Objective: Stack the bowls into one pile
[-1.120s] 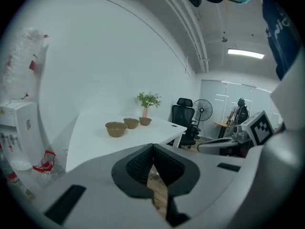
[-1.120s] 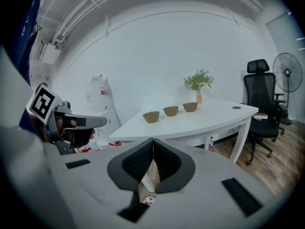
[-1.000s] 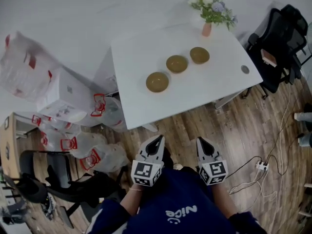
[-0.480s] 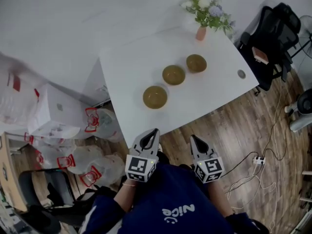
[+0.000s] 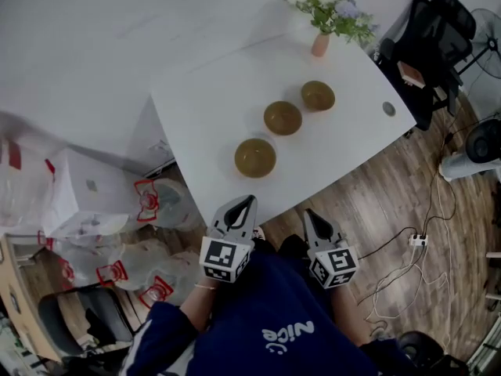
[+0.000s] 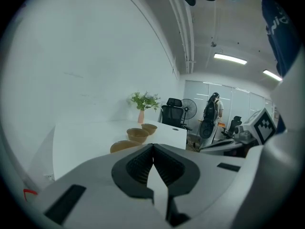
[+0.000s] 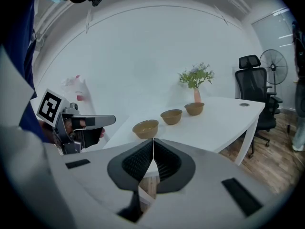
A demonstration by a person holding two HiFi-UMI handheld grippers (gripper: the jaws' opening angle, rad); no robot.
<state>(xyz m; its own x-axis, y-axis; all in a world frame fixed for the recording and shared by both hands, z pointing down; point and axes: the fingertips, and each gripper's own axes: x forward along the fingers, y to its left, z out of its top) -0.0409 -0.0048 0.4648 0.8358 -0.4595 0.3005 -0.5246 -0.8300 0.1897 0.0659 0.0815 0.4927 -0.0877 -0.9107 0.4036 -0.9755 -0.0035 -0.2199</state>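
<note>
We have closed on the white rectangular table (image 5: 211, 108) over the last second. Its near edge lay well ahead of both claws and now sits just beyond the tip of the left claw (image 5: 249, 200). The right claw (image 5: 308, 212) is beside it, a little farther back from that edge. Both claws have their jaws pressed together with nothing between them (each gripper view shows the ribbed pads meeting in a single seam), so neither carries anything yet.

The nearest brown bowl (image 5: 255, 157), round and shallow, lies straight ahead of the left claw, near it and just inside the table edge. The middle brown bowl (image 5: 282, 117) stands beyond that, over toward the right claw's side. The farthest brown bowl (image 5: 318, 95) is beyond that again, well ahead of both claws. All three are upright in a slanting row, each apart from the next. None has shifted on the table; only our approach has brought them closer.

For the task, we judge this to be the end of the walk-up. Nothing is stacked, and the nearest brown bowl looks to be coming within reach. A claw would have to spread its jaws before it could take a rim.
</note>
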